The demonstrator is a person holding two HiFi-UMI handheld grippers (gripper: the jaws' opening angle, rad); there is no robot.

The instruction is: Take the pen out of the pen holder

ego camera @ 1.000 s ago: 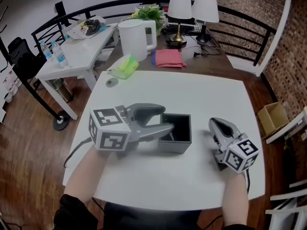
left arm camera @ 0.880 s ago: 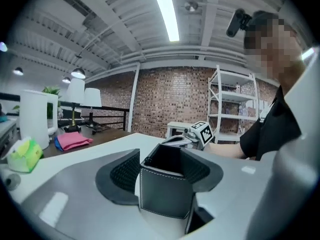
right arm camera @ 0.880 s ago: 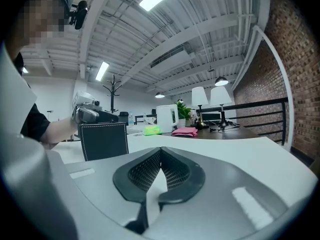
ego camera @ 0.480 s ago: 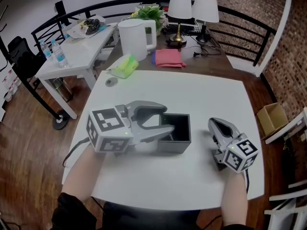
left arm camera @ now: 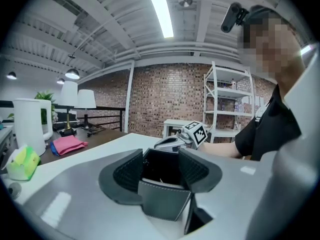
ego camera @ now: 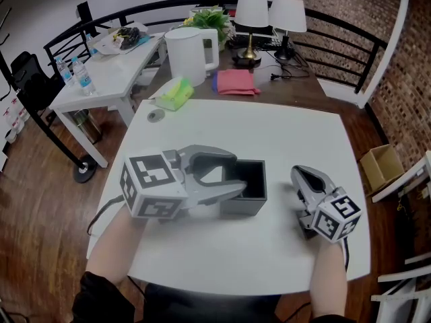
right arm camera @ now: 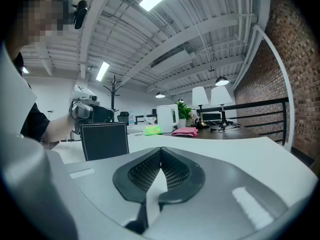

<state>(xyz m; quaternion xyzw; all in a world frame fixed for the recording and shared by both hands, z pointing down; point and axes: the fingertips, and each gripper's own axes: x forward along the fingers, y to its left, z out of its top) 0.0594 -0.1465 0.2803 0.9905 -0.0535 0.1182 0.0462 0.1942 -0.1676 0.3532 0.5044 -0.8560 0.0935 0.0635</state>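
Note:
The pen holder [ego camera: 250, 195] is a dark grey square box with pale stitching, standing open-topped on the white table [ego camera: 283, 133]. My left gripper [ego camera: 239, 172] is open, its jaws astride the holder's left end. In the left gripper view the holder [left arm camera: 162, 201] sits between the spread pads [left arm camera: 129, 171], and its inside is dark with no pen clearly seen. Whether the pads touch its walls is unclear. My right gripper [ego camera: 301, 174] rests to the right of the holder, shut and empty. The right gripper view shows its pads [right arm camera: 172, 170] pressed together, with the holder [right arm camera: 104, 140] to the left.
Behind the white table stands a brown one with a white kettle [ego camera: 192, 52], a green thing [ego camera: 175, 93], a pink cloth [ego camera: 237, 81] and two lamps [ego camera: 253, 11]. A small round disc [ego camera: 156, 115] lies at the white table's far left corner. A cardboard box [ego camera: 381, 165] sits on the floor.
My left gripper's jaws have spread a little wider round the holder's left end and the hand has drifted slightly left. The right gripper has stayed put.

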